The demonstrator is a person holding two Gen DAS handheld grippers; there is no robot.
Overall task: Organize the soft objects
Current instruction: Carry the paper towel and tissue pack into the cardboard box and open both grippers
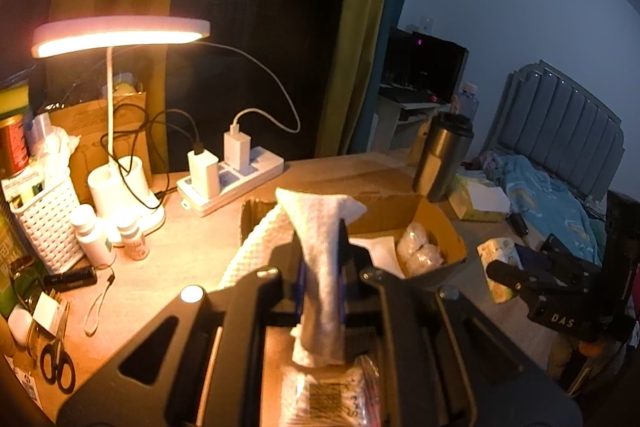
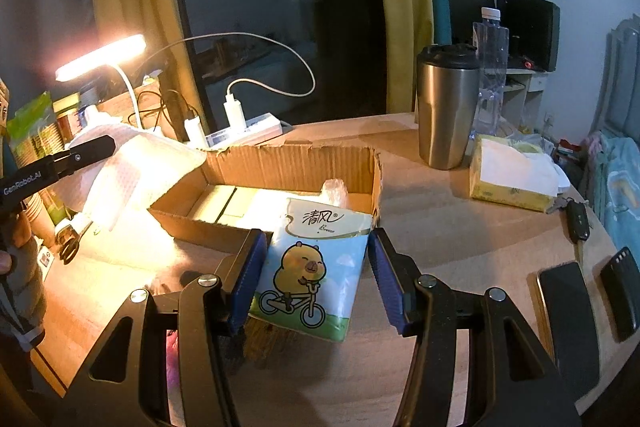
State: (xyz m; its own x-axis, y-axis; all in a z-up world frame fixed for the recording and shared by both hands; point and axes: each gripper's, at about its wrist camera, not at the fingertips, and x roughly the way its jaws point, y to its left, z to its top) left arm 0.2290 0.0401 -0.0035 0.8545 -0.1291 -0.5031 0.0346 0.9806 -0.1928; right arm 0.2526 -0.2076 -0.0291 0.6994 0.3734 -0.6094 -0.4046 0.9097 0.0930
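Observation:
A white waffle-textured cloth (image 1: 320,227) is pinched in my left gripper (image 1: 322,267), which is shut on it. The cloth stands up between the jaws in front of the open cardboard box (image 1: 436,223). In the right wrist view the same cloth (image 2: 132,171) hangs from the left gripper (image 2: 108,143), left of the box (image 2: 288,163). My right gripper (image 2: 316,267) is shut on a tissue pack (image 2: 316,259) printed with a cartoon animal on a bicycle. It holds the pack just before the box's near wall. A plastic-wrapped bundle (image 2: 336,191) lies inside the box.
A lit desk lamp (image 1: 116,35), a power strip (image 1: 232,183) with chargers, a white basket (image 1: 48,219), small bottles and scissors (image 1: 58,363) crowd the left. A steel tumbler (image 2: 446,107), a yellow tissue box (image 2: 512,179), keys and two phones (image 2: 568,315) lie right.

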